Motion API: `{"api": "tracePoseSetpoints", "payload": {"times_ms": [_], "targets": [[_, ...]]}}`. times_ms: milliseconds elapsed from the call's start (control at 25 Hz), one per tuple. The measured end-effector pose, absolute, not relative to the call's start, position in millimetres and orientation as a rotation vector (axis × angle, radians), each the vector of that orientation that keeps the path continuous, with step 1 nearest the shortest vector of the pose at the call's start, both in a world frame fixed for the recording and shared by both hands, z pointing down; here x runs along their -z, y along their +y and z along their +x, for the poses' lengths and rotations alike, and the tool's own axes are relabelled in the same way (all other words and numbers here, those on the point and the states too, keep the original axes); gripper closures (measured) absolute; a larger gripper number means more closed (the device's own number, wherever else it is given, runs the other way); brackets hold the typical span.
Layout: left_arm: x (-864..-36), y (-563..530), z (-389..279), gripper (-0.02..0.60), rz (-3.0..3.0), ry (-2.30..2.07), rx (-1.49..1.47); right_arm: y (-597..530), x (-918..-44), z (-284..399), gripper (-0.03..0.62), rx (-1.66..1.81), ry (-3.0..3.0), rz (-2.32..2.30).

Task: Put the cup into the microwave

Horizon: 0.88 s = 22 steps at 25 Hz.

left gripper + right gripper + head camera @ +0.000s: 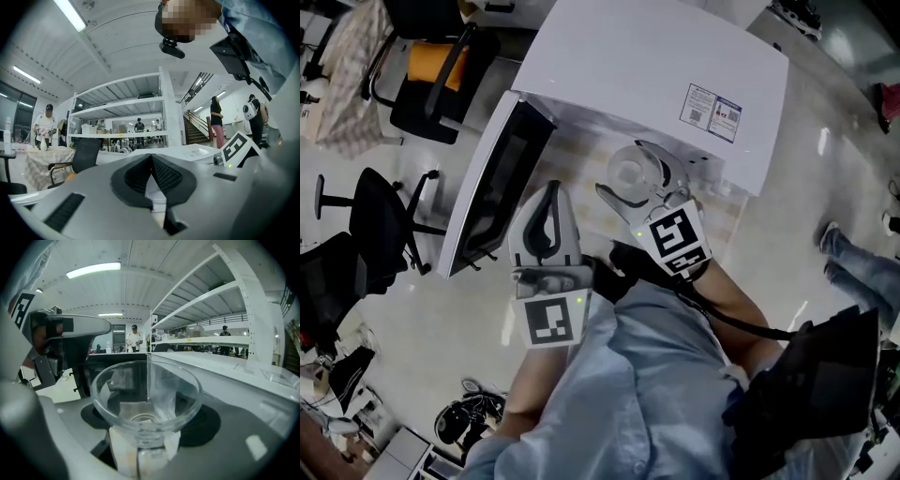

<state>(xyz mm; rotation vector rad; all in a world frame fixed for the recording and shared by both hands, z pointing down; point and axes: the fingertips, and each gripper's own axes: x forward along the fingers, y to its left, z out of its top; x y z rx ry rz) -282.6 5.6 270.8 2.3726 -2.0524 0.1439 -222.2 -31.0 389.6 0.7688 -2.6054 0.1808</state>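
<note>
1. Microwave (pixel 656 75): door (pixel 492 183) stands open. The cavity is hidden under the top, so clearance is unverified.
2. Left gripper (pixel 151 161): jaws pressed together, empty.
3. Right gripper (pixel 637 180): jaws pinch the glass cup (pixel 146 390) before the opening. Risk: smooth glass slips, or the rim strikes the frame.

My right tool (pixel 147 437) has its jaws clamped on the stem-end of a clear glass cup (pixel 146 394), rim facing away from me. Just beyond it are the white microwave (pixel 220 376) and its dark opening. My left tool (pixel 61 333) is at the left, and white shelving (pixel 211 301) rises behind.
</note>
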Motion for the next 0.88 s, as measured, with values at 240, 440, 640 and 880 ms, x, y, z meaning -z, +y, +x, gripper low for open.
{"api": "tracePoseSetpoints", "payload": {"times_ms": [240, 440, 640, 880], "targets": [[-271.2, -10.2, -271.9, 0.574, 2.444, -1.959, -0.123, -42.9, -386.8, -219.1, 0.215, -0.182, -2.594, 0.85], [-279.7, -22.0, -269.2, 0.574, 2.499, -1.908, -0.076, -50.0, -398.5, -216.4, 0.215, -0.175, -2.557, 0.905], [-304.9, -32.7, -273.2, 0.574, 2.528, -1.841, -0.058, -61.2, -417.0, -218.0, 0.215, -0.173, -2.511, 0.968], [-332.2, -45.8, -276.9, 0.574, 2.531, -1.777, -0.034, -70.6, -436.3, -221.6, 0.215, -0.177, -2.469, 1.013]]}}
